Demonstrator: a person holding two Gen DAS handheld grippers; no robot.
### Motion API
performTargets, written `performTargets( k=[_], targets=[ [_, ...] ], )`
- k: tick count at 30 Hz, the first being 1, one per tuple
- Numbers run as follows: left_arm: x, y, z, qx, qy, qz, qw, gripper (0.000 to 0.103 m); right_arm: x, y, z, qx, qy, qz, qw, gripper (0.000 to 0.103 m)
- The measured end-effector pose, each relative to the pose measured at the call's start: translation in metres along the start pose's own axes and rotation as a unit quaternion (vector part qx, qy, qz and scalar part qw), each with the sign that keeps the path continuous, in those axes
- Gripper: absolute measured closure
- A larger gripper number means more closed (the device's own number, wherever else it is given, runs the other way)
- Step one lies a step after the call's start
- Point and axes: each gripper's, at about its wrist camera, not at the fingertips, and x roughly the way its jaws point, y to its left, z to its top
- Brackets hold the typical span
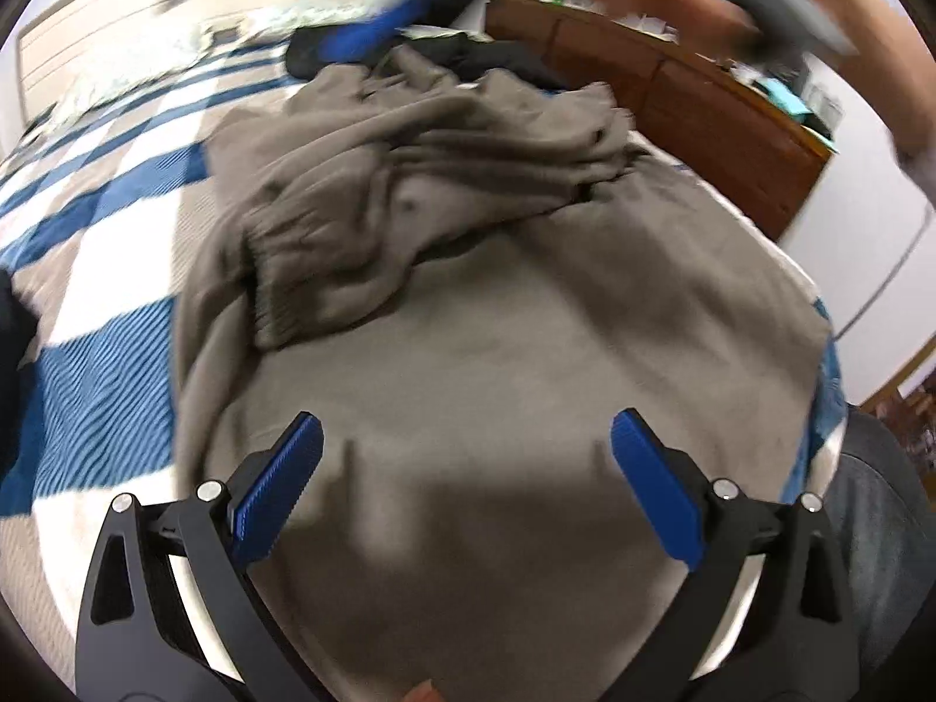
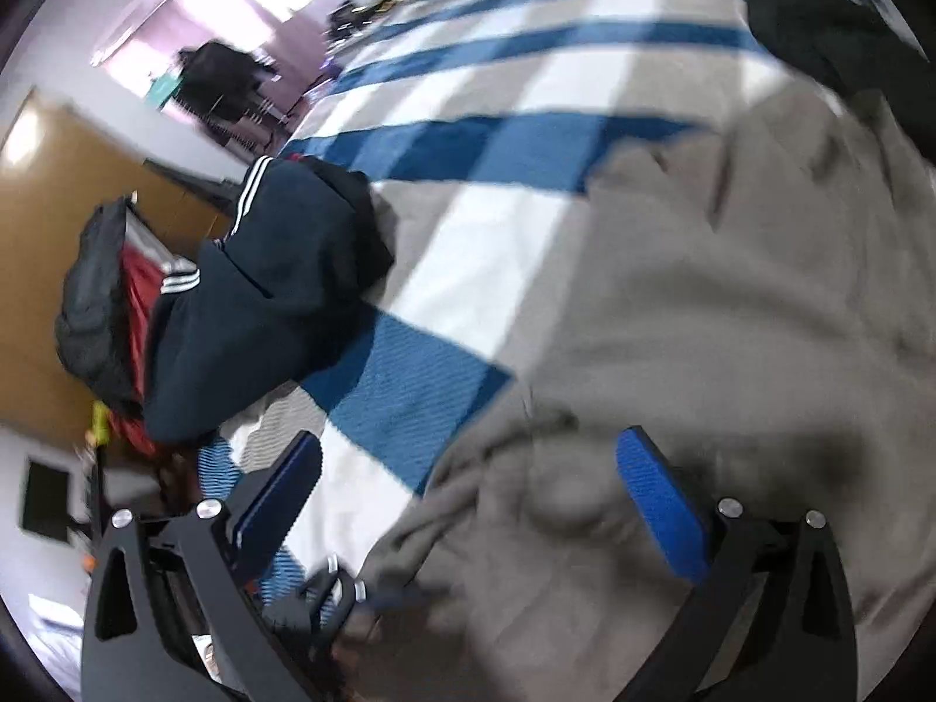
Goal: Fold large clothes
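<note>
step: grey sweatshirt [image 1: 497, 322] half-spread on the bed [image 1: 105, 351], sleeve bunched on top
tools: left tool [image 1: 465, 468] and right tool [image 2: 468, 479] both released, empty
next: probably grab an edge, flatten it

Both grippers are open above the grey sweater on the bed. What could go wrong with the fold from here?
The grey sweater has a sleeve bunched on its body; folding now may trap that lump. The sweater lies near the bed edge, so a pull might drag it off. The navy jacket lies nearby and could snag.
</note>
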Motion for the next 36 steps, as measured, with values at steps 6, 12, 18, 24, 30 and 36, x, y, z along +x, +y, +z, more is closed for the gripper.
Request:
performTargets(
  k=[6,12,18,24,30,36],
  targets=[
    [0.02,-0.04,-0.003,0.043,0.027,-0.025,0.9984,0.006,0.062,-0.013,0.06,-0.065,0.038,-0.106,0.992,0.004],
    [0.049,-0.049,-0.014,0.055,0.08,-0.028,0.9949,0.006,0.122,-0.055,0.077,-0.121,0.09,-0.259,0.954,0.004],
    [0.048,-0.041,-0.007,0.03,0.079,-0.041,0.9956,0.006,0.161,-0.067,0.056,-0.149,0.16,-0.242,0.945,0.054],
    [0.038,-0.038,-0.005,0.027,0.067,-0.03,0.9969,0.006,0.127,-0.036,0.065,-0.136,0.097,-0.204,0.965,0.093],
    [0.04,-0.036,-0.003,0.027,0.067,-0.012,0.9973,0.006,0.135,-0.006,0.091,-0.092,0.063,-0.189,0.976,0.094],
    [0.046,-0.031,-0.004,0.02,0.074,-0.008,0.997,0.006,0.199,-0.015,0.108,-0.054,0.105,-0.217,0.969,0.088]
  ],
)
